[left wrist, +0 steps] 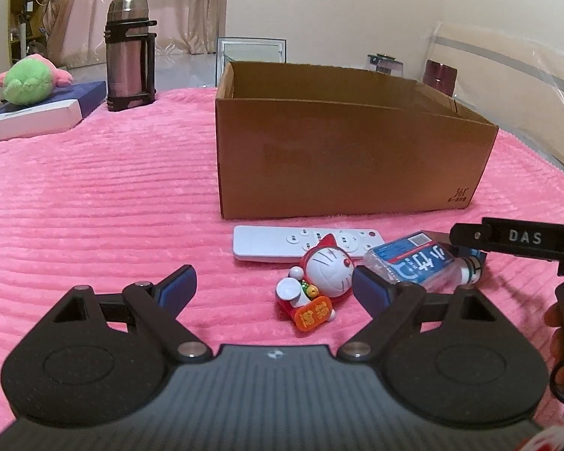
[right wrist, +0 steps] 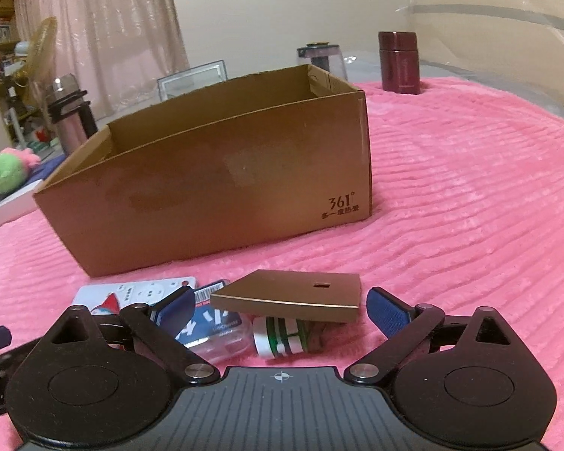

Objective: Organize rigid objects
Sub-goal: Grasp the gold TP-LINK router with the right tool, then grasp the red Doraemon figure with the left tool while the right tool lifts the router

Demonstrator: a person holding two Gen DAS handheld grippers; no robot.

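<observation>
An open cardboard box [left wrist: 342, 158] stands on the pink blanket; it also shows in the right wrist view [right wrist: 222, 188]. In front of it lie a white remote [left wrist: 267, 244], a red and white cat figurine [left wrist: 319, 285] and a clear bottle with a blue label [left wrist: 417, 263]. My left gripper [left wrist: 274, 285] is open and empty, with the figurine between its fingers. My right gripper [right wrist: 278, 308] is open and empty just before a flat gold box [right wrist: 293, 293] that rests tilted on the bottle [right wrist: 214, 334] and its green and white cap [right wrist: 278, 338].
A steel thermos [left wrist: 129, 52] and a green plush toy [left wrist: 26, 82] on a white and blue box are at the far left. A dark red flask [right wrist: 400, 62], a jar [right wrist: 321, 54] and a picture frame [left wrist: 250, 52] stand behind the box. Clear plastic sheet at the right.
</observation>
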